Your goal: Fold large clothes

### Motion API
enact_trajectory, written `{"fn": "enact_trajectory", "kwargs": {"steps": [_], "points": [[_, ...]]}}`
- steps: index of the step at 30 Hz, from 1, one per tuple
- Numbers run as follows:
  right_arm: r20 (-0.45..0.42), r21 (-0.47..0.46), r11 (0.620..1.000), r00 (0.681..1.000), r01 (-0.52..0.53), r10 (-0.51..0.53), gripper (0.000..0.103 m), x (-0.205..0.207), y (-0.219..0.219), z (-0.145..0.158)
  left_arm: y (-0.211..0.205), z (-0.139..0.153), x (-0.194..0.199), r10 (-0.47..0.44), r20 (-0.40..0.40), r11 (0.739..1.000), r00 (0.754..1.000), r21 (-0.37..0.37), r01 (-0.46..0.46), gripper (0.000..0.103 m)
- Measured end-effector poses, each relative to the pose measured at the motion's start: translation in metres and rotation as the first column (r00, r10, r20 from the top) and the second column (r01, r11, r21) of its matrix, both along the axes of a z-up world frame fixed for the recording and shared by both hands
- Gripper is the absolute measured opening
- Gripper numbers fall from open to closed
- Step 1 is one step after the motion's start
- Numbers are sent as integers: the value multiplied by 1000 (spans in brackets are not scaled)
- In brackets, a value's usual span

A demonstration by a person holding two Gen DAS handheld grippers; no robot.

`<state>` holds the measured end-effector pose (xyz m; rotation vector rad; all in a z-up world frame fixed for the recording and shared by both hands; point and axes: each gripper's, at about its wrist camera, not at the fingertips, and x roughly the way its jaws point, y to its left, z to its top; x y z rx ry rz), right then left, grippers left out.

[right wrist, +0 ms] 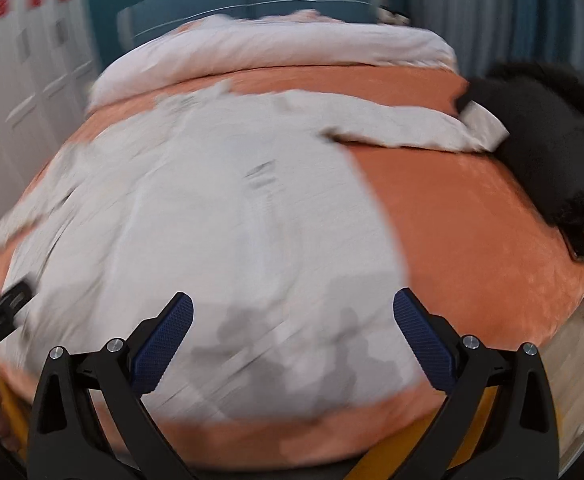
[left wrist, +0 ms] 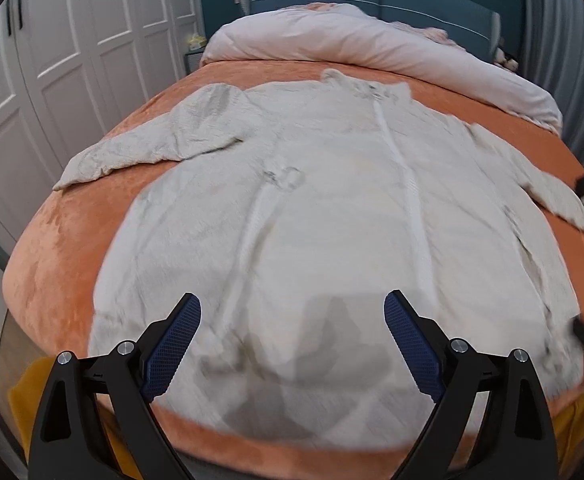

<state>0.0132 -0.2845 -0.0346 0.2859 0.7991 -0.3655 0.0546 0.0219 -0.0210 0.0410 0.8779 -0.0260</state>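
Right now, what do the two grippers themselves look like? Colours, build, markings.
Identical pair. Left gripper and right gripper: matte black angular plastic frames with triangular cut-outs, silver round bolt heads at the pivots, and two fingers faced with dark blue fine-grid textured pads. No cables, labels or sleeves visible.

No words or numbers can be read. The wardrobe doors (right wrist: 32,0) have red square stickers near the top, but they are too blurry to read. The coat (left wrist: 292,208) has a small dark mark, also too blurry.
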Motion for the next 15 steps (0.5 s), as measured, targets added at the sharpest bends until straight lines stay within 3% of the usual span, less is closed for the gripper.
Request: {"fn": "enact_trajectory", "kwargs": {"steps": [3, 7, 11, 15], "points": [[50, 91, 988, 990, 129, -133, 98, 17, -84, 0, 15, 1, 27, 31, 10, 1000, 999, -4, -31, 91], [95, 144, 957, 959, 252, -267, 98, 45, -185, -4, 31, 1, 66, 87, 22, 996, 996, 2, -87, 91], [87, 135, 926, 927, 353, -366, 98, 82, -259, -16, 35, -5, 100, 117, 18, 993, 993, 3, -117, 91], [65, 145, 891, 895, 430, -442, 98, 109, -305, -33, 35, -14, 125, 140, -1, 990, 990, -22, -140, 91]]}}
